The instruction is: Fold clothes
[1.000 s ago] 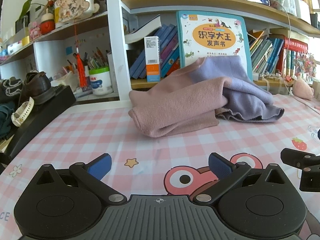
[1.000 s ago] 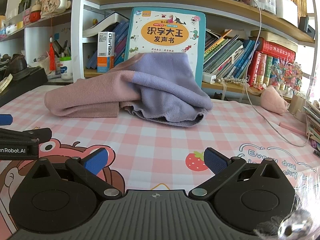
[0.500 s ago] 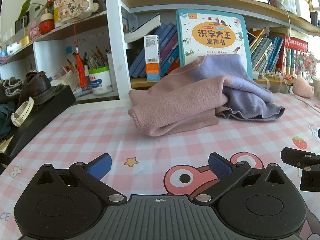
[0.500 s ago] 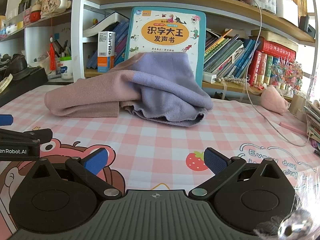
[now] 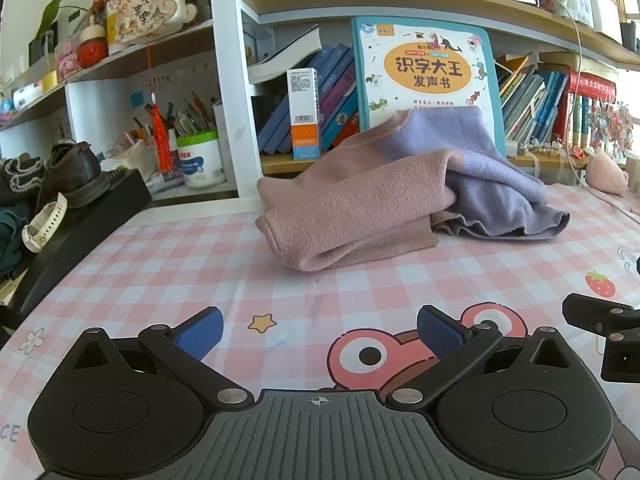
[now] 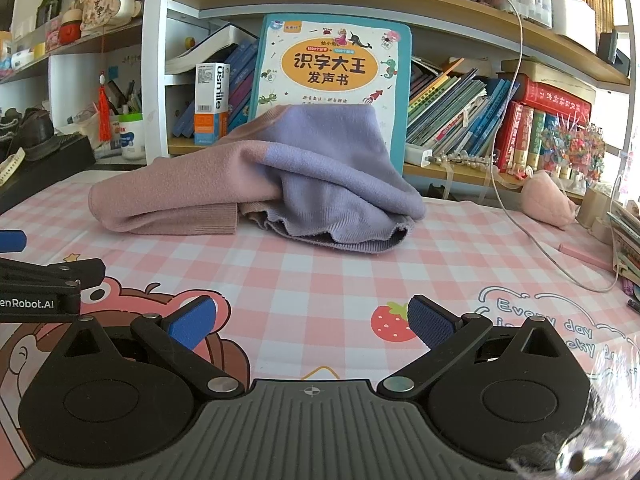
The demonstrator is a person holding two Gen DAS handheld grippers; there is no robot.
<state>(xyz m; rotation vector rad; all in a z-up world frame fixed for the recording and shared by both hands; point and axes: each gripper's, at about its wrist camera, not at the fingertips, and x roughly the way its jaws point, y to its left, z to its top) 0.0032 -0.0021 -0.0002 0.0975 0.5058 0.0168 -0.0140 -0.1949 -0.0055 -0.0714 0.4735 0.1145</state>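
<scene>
Left gripper (image 5: 318, 332): low over the counter, its blue fingers (image 5: 200, 330) spread apart with nothing between them; probably held back and ready while a grip point is chosen.
Right gripper (image 6: 308, 326): beside the left one and equally low, fingers (image 6: 430, 326) also apart and empty; its black frame shows at the right edge of the left view.
Counter (image 5: 192, 264): covered with a pink checked cloth printed with cartoons and a strawberry (image 6: 390, 322); the stretch between both grippers and the garment is bare.
Sweater (image 5: 384, 196): a pink and lilac knit lying in a loose heap toward the far side of the counter, well ahead of both sets of fingers and touching neither.
Pink part (image 6: 172, 196): rolled on the left side, nearer the left gripper.
Lilac part (image 6: 340, 196): slumped on the right with a ruffled hem toward the camera, roughly ahead of the right gripper.
Picture book (image 6: 334, 80): upright on the shelf behind; the top of the heap seems to lean against it.
Judgement: folding looks not yet begun; the heap would first need spreading flat.
</scene>
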